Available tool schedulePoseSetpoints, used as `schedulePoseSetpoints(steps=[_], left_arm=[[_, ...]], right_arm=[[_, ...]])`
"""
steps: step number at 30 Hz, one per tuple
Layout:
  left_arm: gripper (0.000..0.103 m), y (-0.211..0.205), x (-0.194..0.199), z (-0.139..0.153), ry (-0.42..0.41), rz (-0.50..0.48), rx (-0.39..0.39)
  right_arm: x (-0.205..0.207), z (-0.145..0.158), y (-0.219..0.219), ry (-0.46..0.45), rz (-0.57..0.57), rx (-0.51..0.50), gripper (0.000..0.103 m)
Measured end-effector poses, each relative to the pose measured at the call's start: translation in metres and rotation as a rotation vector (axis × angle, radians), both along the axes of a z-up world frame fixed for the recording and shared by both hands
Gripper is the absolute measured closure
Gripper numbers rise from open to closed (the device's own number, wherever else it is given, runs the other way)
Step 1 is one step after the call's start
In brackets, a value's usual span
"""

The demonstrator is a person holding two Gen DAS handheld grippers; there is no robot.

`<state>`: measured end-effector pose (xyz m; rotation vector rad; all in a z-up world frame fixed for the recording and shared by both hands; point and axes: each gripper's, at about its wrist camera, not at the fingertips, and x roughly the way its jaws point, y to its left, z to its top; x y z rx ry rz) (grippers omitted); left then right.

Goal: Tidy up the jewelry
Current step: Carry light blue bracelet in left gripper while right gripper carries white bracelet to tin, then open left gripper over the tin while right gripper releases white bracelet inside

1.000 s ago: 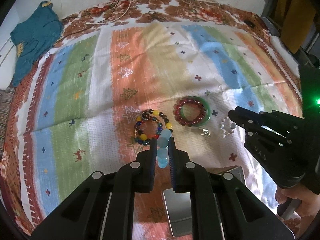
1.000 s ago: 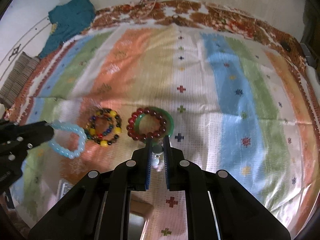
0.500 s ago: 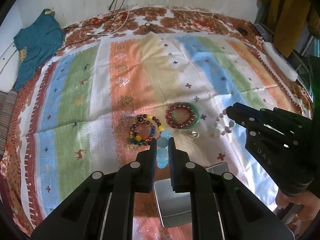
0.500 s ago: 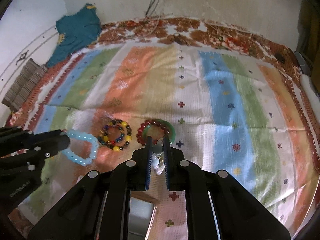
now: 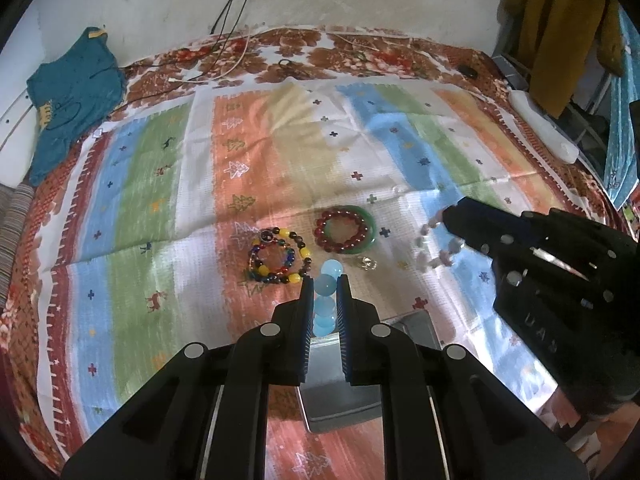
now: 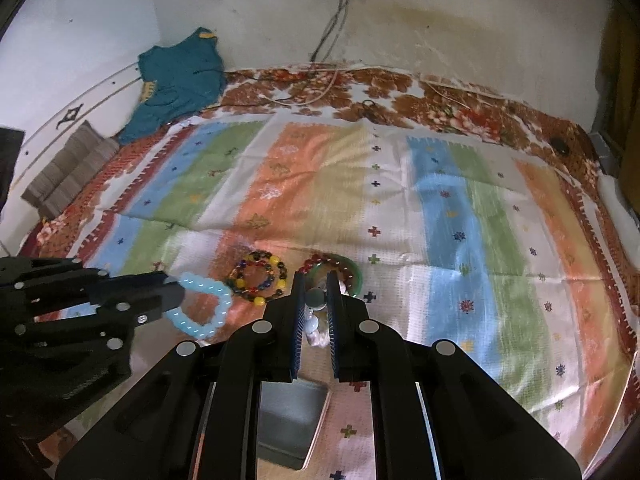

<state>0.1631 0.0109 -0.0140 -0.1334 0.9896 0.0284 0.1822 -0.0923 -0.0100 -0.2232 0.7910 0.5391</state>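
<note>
My left gripper (image 5: 325,280) is shut on a light blue bead bracelet (image 5: 328,284), which hangs off the cloth; the right wrist view shows its loop (image 6: 202,306) at that gripper's tip. My right gripper (image 6: 315,278) is shut on a pale white bead bracelet (image 6: 314,320), seen dangling from its tip (image 5: 434,246) in the left wrist view. On the striped cloth lie a multicoloured bead bracelet (image 5: 278,256) and a dark red bead bracelet on a green bangle (image 5: 346,229). A small clear trinket (image 5: 369,263) rests beside them.
A metal tin (image 5: 340,404) lies on the cloth just below both grippers, also visible as the tin (image 6: 292,420) in the right wrist view. A teal garment (image 5: 68,96), cables (image 5: 224,68) and scissors (image 5: 290,65) lie at the far edge by the wall.
Both grippers have risen and pulled back from the cloth, each carrying its bracelet. The bracelets left on the cloth look smaller and farther away.
</note>
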Motion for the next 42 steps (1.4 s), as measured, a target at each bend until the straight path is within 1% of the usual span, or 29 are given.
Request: schedulePoseSetpoints(steps=[8, 15, 21, 29, 31, 33, 35, 36, 37, 40, 42], left_arm=[[0.092, -0.008, -0.018, 0.008, -0.028, -0.011, -0.013], [0.092, -0.014, -0.036, 0.014, -0.056, -0.021, -0.03], [0.092, -0.02, -0.047, 0.012, -0.055, -0.03, -0.03], [0.092, -0.024, -0.063, 0.007, -0.056, -0.027, -0.025], [0.092, -0.024, -0.066, 0.004, -0.047, -0.022, -0.033], [0.091, -0.02, -0.067, 0.001, -0.027, -0.014, -0.067], [0.09, -0.017, -0.068, 0.0, -0.024, 0.001, -0.066], [0.089, -0.017, -0.068, 0.0, -0.022, 0.006, -0.064], [0.086, -0.016, -0.068, -0.001, -0.021, 0.011, -0.064], [0.083, -0.013, -0.067, -0.001, -0.02, 0.022, -0.06], [0.079, -0.01, -0.067, -0.002, -0.017, 0.034, -0.055]], right_arm=[[-0.02, 0.004, 0.002, -0.004, 0.034, 0.009, 0.091], [-0.035, 0.003, 0.001, -0.003, 0.042, 0.009, 0.091], [-0.054, -0.001, -0.003, 0.005, 0.056, 0.011, 0.091], [-0.067, -0.007, -0.008, 0.025, 0.054, 0.009, 0.091], [-0.068, -0.009, -0.011, 0.037, 0.05, 0.014, 0.091], [-0.066, -0.011, -0.015, 0.043, 0.029, 0.016, 0.091], [-0.064, -0.014, -0.019, 0.045, 0.01, 0.008, 0.083], [-0.063, -0.014, -0.021, 0.044, 0.0, 0.006, 0.07], [-0.062, -0.014, -0.022, 0.043, -0.006, 0.005, 0.066], [-0.058, -0.017, -0.024, 0.045, -0.019, -0.005, 0.066], [-0.056, -0.019, -0.024, 0.043, -0.027, -0.023, 0.066]])
